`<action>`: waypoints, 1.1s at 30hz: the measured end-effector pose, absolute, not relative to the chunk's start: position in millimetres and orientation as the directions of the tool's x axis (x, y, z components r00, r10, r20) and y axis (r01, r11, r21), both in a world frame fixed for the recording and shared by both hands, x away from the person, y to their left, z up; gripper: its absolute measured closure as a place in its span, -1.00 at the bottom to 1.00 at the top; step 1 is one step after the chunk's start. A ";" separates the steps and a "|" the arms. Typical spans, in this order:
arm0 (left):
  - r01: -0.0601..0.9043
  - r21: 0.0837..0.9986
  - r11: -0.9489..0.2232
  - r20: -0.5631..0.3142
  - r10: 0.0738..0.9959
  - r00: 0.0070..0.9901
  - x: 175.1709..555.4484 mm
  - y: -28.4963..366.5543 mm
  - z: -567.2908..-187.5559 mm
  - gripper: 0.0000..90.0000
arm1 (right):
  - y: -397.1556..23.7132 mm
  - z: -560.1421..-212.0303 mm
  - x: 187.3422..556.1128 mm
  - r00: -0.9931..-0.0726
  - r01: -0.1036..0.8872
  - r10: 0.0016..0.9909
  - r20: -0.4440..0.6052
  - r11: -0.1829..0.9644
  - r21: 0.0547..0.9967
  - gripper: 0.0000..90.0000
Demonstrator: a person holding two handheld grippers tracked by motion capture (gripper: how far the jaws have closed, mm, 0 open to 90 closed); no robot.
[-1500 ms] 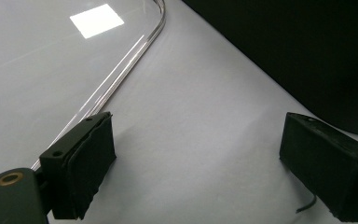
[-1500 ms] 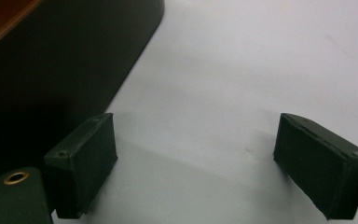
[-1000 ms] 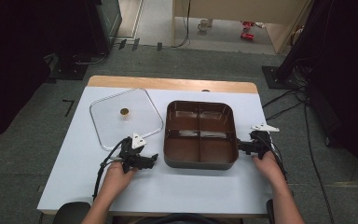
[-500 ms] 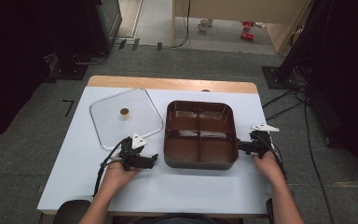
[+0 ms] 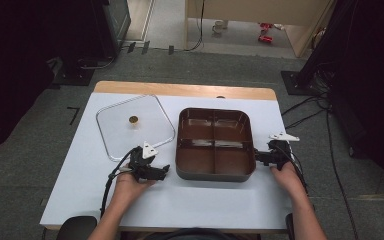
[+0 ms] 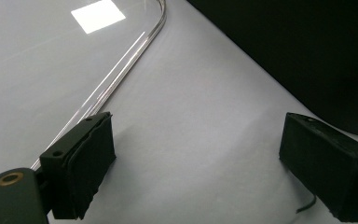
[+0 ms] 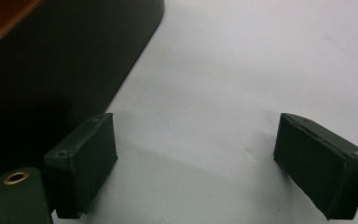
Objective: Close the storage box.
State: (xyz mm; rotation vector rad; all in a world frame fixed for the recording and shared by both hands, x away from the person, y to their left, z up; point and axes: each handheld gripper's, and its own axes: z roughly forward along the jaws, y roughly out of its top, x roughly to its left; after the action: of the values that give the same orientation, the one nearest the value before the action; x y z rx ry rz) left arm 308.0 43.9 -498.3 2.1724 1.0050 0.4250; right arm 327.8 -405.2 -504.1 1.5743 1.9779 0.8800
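Brown four-part tray (image 5: 215, 172), clear lid (image 5: 130, 135), white table (image 5: 190, 205).

Bare tabletop (image 5: 200, 200) lies open along the near edge; the brown tray (image 5: 215, 143) and glass lid (image 5: 130, 131) block the middle.

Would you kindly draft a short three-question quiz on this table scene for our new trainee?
1. True or false: the glass lid sits on the brown tray.
2. How many compartments does the tray have?
3. The left gripper is: A) shut on the lid; B) open beside the tray; C) inside the tray.

Key:
1. False; the lid lies on the table, left of the tray.
2. Four.
3. B; the right gripper is open too, at the tray's other side.
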 end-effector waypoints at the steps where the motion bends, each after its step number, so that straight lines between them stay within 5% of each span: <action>1: 0.546 0.699 -0.462 0.006 0.767 0.642 308.0 42.6 -496.6 -0.76 | -405.1 -504.1 327.8 -0.238 0.676 0.971 0.035 0.140 0.724 -0.72; 9: 0.525 0.683 -0.507 0.013 0.728 0.686 308.6 40.2 -491.5 -0.50 | -405.1 -504.1 327.8 -0.238 0.676 0.971 0.034 0.140 0.724 -0.72; 16: 0.545 0.646 -0.534 0.007 0.719 0.695 311.8 38.4 -485.7 -0.44 | -405.0 -504.1 327.7 -0.238 0.676 0.971 0.034 0.140 0.724 -0.72; 22: 0.580 0.661 -0.477 -0.129 0.689 0.713 310.0 40.6 -474.1 -0.43 | -405.0 -504.1 327.8 -0.238 0.676 0.971 0.034 0.141 0.724 -0.72; 33: 0.559 0.688 -0.462 -0.105 0.699 0.707 313.2 45.5 -462.1 -0.42 | -404.9 -504.1 327.7 -0.238 0.675 0.971 0.033 0.141 0.724 -0.72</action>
State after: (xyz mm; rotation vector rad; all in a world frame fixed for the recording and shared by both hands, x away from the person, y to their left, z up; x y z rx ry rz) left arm 313.2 45.5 -462.1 2.1873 0.9533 0.2488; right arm 327.7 -404.9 -504.1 1.5730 1.9772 0.8780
